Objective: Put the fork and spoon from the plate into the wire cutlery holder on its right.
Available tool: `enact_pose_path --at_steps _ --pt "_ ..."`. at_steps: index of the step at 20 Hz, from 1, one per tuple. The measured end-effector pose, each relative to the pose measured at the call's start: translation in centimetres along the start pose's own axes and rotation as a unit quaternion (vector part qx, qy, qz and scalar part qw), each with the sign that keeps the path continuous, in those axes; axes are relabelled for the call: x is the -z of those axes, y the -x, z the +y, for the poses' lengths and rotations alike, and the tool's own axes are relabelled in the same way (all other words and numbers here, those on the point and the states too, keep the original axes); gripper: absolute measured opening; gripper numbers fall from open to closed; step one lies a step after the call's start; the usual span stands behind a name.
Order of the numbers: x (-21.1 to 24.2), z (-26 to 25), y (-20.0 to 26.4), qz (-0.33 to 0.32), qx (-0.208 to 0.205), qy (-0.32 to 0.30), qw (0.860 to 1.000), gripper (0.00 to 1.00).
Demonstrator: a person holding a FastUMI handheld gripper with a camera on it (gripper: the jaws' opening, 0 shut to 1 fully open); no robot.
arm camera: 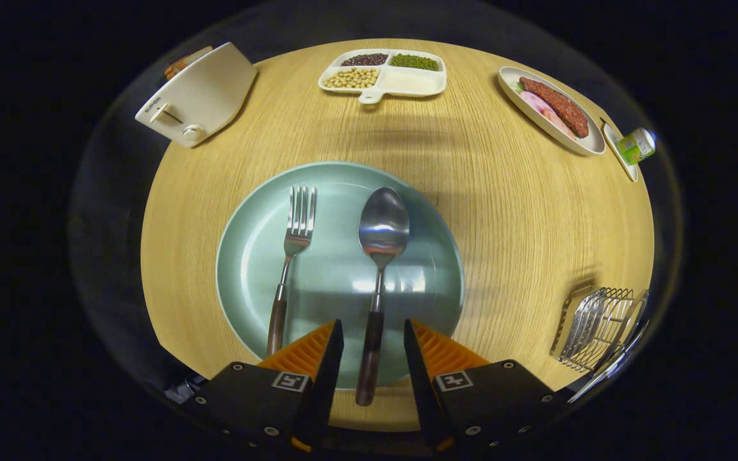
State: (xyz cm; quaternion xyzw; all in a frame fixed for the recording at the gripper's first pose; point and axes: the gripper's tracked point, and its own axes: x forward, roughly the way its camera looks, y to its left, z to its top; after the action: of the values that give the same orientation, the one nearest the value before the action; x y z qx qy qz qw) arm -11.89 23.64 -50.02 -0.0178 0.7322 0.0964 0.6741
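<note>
A pale green plate (260, 243) lies in the middle of the round wooden table (510, 218). On it rest a fork (289, 256) and a spoon (378, 256), both with dark wooden handles pointing toward me and heads pointing away. My gripper (373, 333) is open, its fingers straddling the spoon's handle with a gap on each side. The fork's handle lies just left of the left finger. The wire cutlery holder (599, 326) stands to the right of the plate, near the table's edge.
A white toaster (196, 96) sits at the far left. A divided white tray (407, 82) holding beans stands at the far side. A white dish (590, 144) with sausage and a small green can (637, 146) sit at the far right.
</note>
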Motion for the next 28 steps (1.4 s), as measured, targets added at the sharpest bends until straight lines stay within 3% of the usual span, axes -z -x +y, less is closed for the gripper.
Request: enact_pose_path --at_steps 5,9,18,28 --pt "0.3 0.1 -0.8 0.003 0.008 -0.001 1.0 0.2" --pt "-0.3 -0.1 -0.1 -0.02 -0.002 -0.001 1.0 0.08" --pt "-1.1 -1.6 4.9 -0.089 -0.039 -0.011 0.995 0.07" --pt "0.4 -11.6 14.6 -0.182 -0.02 -0.055 0.982 0.06"
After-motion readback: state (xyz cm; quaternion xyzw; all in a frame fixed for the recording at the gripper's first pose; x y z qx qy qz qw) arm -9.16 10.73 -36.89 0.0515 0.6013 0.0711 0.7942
